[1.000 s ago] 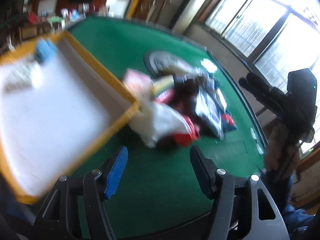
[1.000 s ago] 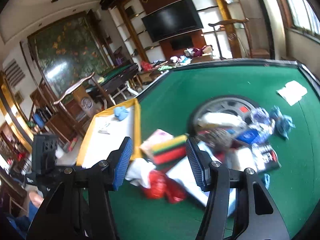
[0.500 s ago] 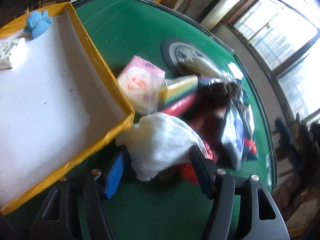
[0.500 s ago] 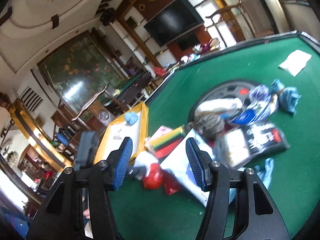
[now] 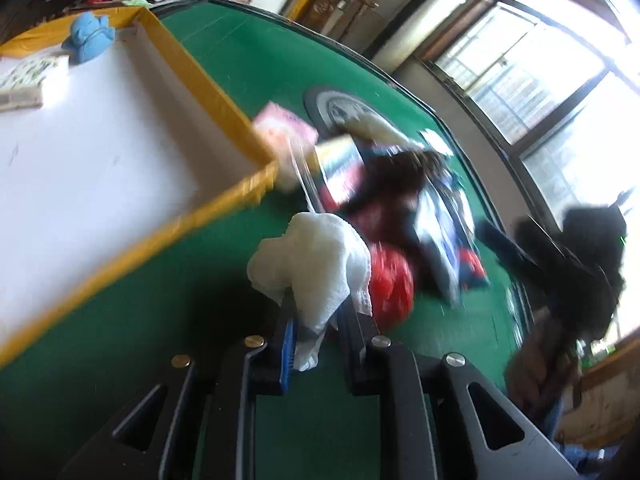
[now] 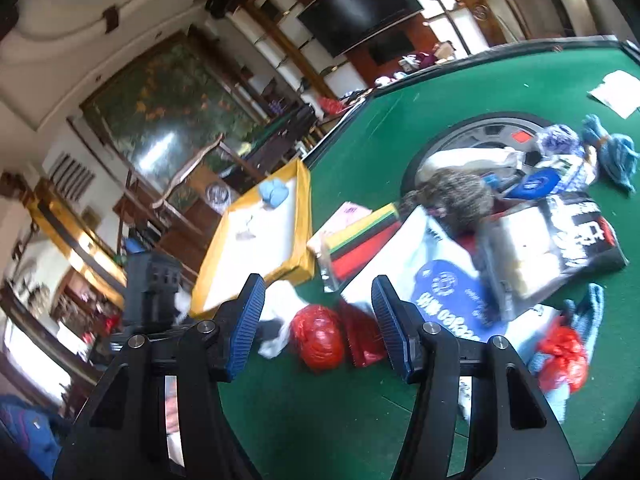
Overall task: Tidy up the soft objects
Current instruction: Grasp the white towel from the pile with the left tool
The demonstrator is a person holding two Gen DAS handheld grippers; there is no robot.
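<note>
A: What has the left gripper (image 5: 316, 312) got?

B: Its two fingers are clamped on a white cloth (image 5: 316, 264). The cloth bunches up above the fingertips and a tail of it hangs down between them. It appears lifted off the green counter (image 5: 224, 52), though the blur makes that hard to confirm.

A: And what lies around it?

B: To its left is the yellow-rimmed tray (image 5: 208, 92) with a white floor. At the tray's far end sit a blue plush toy (image 5: 90, 38) and a flat patterned packet (image 5: 28, 80) beside it. Just right of the cloth is a red crinkled bag (image 5: 390, 288), and beyond that a blurred pile of soft things, with a pink packet (image 5: 286, 132) touching the tray's near corner.

A: The right gripper (image 6: 318, 322)?

B: Spread wide, nothing between its blue pads (image 6: 248, 320). It hovers above the counter, with the red bag showing between the fingers from its view.

A: What does its camera show further out?

B: The tray off to the left, a striped folded cloth (image 6: 360, 240) beside the tray, a white bag with a blue print (image 6: 432, 280), a grey furry item (image 6: 452, 196) behind that, and blue knitted pieces (image 6: 612, 152) at the far right of the counter. The pile partly overlaps a round black-rimmed disc (image 6: 480, 132) set in the counter.
</note>
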